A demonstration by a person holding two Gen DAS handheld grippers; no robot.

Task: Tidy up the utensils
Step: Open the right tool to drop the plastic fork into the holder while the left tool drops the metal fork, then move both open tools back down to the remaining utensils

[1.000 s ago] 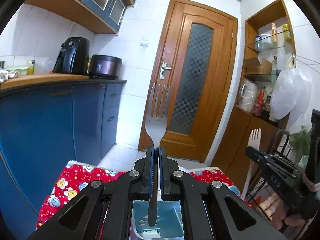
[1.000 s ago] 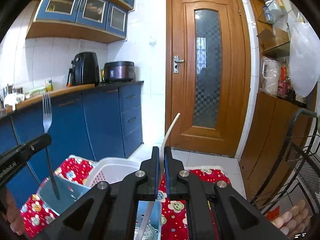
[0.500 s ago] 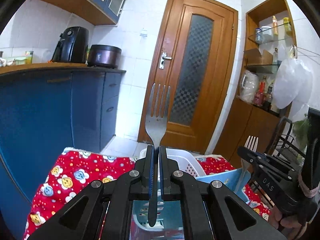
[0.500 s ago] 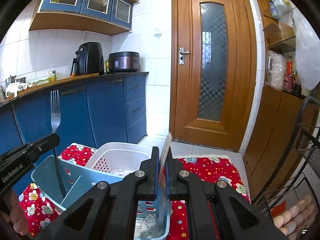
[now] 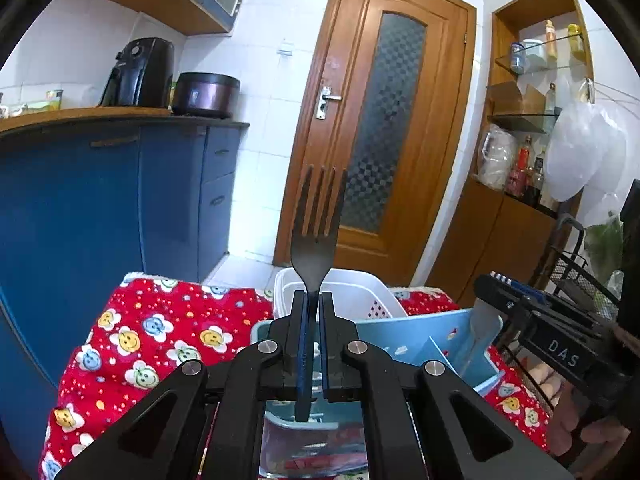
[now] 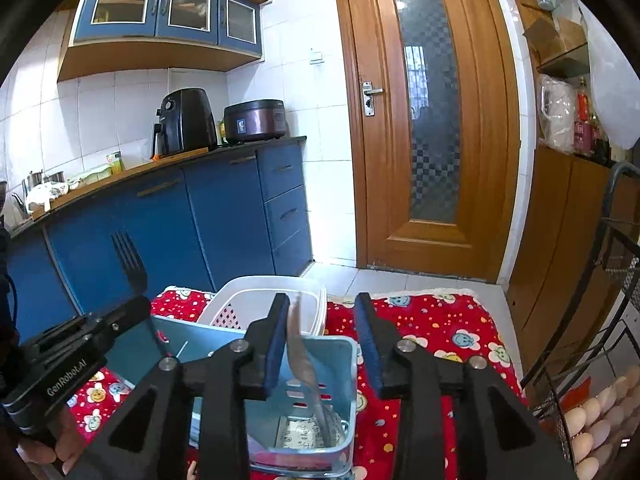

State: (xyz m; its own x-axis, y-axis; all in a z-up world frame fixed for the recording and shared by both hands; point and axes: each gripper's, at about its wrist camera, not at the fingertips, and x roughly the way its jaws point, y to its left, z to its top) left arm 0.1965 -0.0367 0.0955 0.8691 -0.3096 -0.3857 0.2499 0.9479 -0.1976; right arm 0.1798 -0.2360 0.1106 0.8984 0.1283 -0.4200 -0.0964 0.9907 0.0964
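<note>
You see a fork (image 5: 316, 248) of smooth dark metal. The caddy (image 6: 340, 364) is light blue plastic, slightly glossy. The basket (image 5: 360, 292) is white plastic. The cloth (image 5: 160, 320) is soft red printed fabric. The door (image 6: 432, 120) is varnished wood.

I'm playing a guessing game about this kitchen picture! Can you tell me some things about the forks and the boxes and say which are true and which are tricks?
1. The left gripper pinches a dark metal fork with its prongs pointing up. True.
2. The right gripper squeezes its utensil tightly. False: its jaws are opening, and the pale utensil drops into the blue caddy.
3. The blue caddy stands on a red flowery cloth. True.
4. The white basket sits in front of the blue caddy. False: it sits behind it, nearer the door.
5. The door is open. False: it is closed.
</note>
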